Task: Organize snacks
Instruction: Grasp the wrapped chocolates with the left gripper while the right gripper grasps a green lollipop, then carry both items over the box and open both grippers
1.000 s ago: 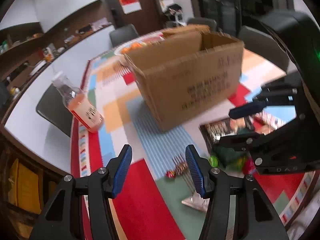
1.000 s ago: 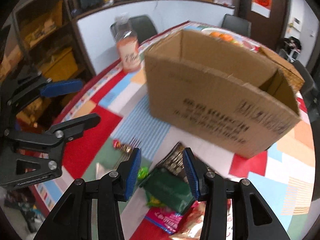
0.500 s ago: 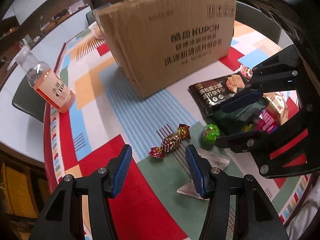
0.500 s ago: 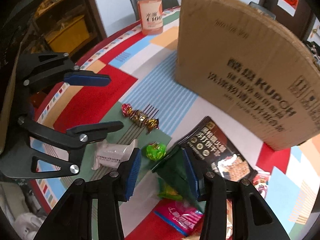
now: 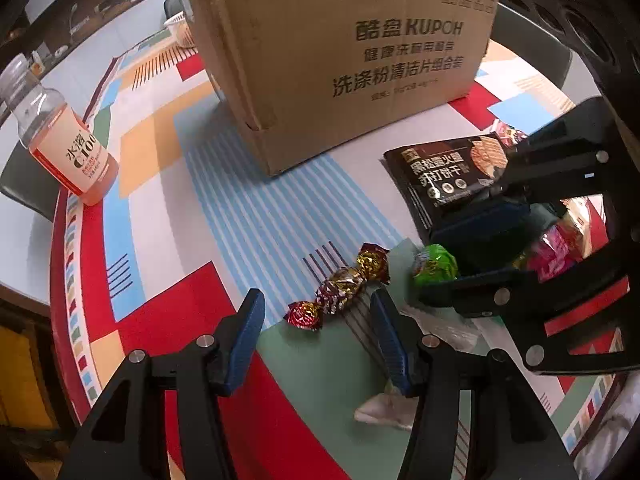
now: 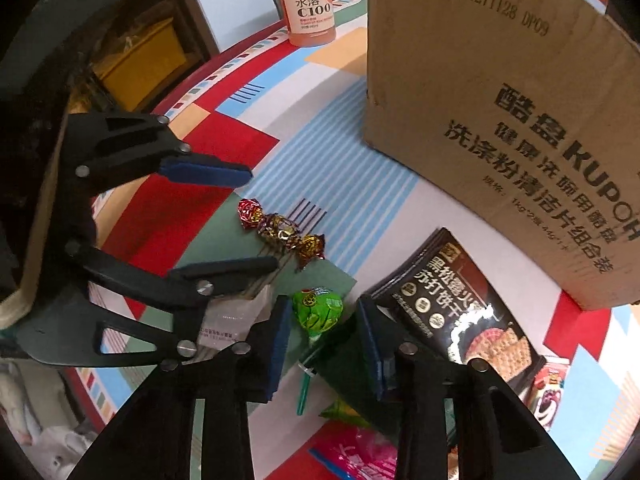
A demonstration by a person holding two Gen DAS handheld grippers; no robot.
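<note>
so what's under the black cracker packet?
The black cracker packet lies over a red wrapper at its far corner and the tablecloth. Anything else beneath is covered.

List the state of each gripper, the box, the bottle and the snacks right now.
left gripper: open, empty, low over the foil candies.
right gripper: open, straddling the green lollipop.
cardboard box: upright; top unseen.
drink bottle: standing, partly full.
black cracker packet: lying flat, sealed.
</note>
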